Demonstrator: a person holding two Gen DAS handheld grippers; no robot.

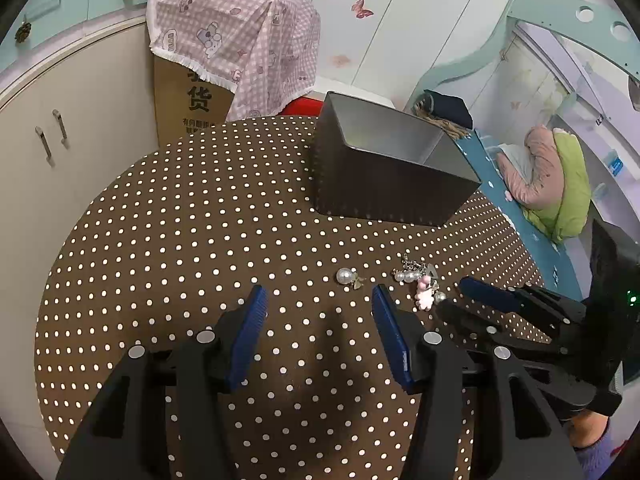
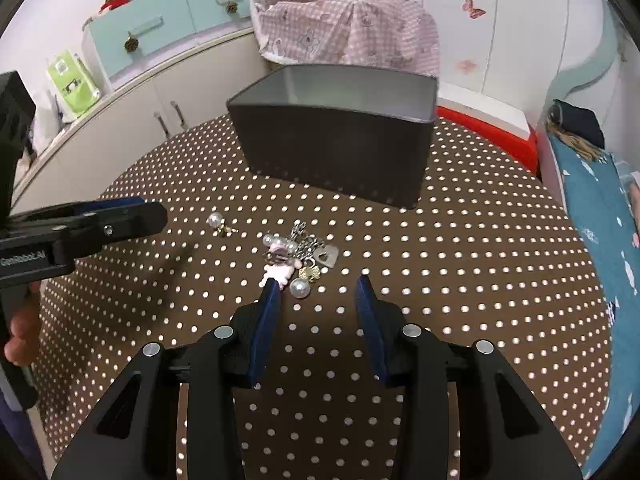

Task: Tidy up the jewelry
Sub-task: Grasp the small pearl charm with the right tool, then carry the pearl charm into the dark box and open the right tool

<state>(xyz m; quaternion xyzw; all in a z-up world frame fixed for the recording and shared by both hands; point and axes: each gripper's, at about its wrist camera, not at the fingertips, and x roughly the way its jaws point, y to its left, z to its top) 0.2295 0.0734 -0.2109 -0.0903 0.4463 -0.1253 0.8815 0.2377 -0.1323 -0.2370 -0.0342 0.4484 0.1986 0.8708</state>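
From the left wrist view, the left gripper (image 1: pixel 318 300) hung over the dotted tablecloth (image 1: pixel 180 240) with its jaws released and nothing between them. A single pearl earring (image 1: pixel 347 277) lay just ahead of its fingertips, slightly toward its right finger and not yet between the pads. The jewelry pile (image 1: pixel 420 280) sat further to its right, beyond that finger, with the right gripper (image 1: pixel 468 296) reaching in beside it. The dark bin (image 1: pixel 384 184) stood well ahead, open side up.

From the right wrist view, the right gripper (image 2: pixel 318 286) was also unclenched and gripped nothing. The jewelry pile (image 2: pixel 298 254) lay just ahead and toward its left finger, whose tip touched or overlapped the pink charm (image 2: pixel 276 272); whether it truly touched could not be told. A loose pearl (image 2: pixel 300 289) sat just inside that finger. The pile ran roughly crosswise to the gripper's line, a tangle of silver chain, a heart tag, gold pieces and pearls. The pearl earring (image 2: pixel 218 224) lay apart to the left, nearer the left gripper (image 2: pixel 132 216). The dark bin (image 2: pixel 340 136) stood beyond. By this layout, the right gripper was closer to the pile and the left to the lone earring.
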